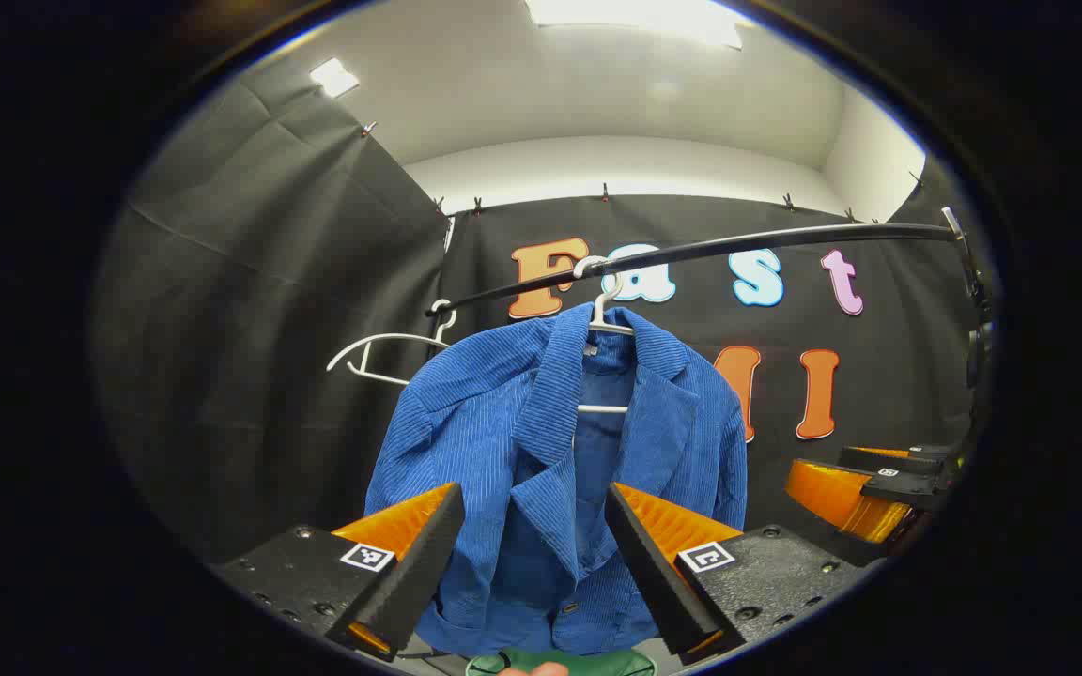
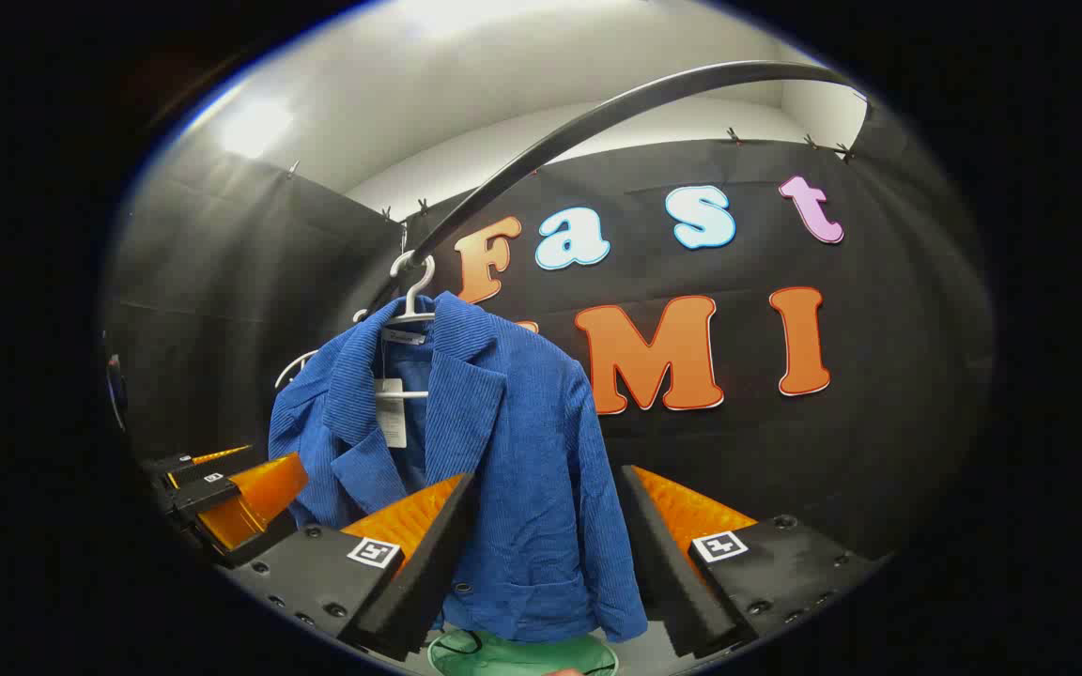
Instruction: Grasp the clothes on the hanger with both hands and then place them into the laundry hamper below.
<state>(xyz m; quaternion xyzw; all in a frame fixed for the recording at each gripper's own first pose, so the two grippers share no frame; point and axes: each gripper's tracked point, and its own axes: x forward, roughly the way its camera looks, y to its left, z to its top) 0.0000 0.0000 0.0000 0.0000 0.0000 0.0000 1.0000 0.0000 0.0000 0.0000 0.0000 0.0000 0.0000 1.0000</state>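
on its hanger (image 1: 609, 324), blue jacket (image 1: 550, 469) hangs upright, lapels forward

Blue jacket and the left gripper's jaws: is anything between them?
Nothing. In the left gripper view, the open left gripper faces the blue jacket with bare space between.

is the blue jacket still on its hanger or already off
On. The blue jacket hangs from the white hanger hooked over the rail; neither open gripper touches it.
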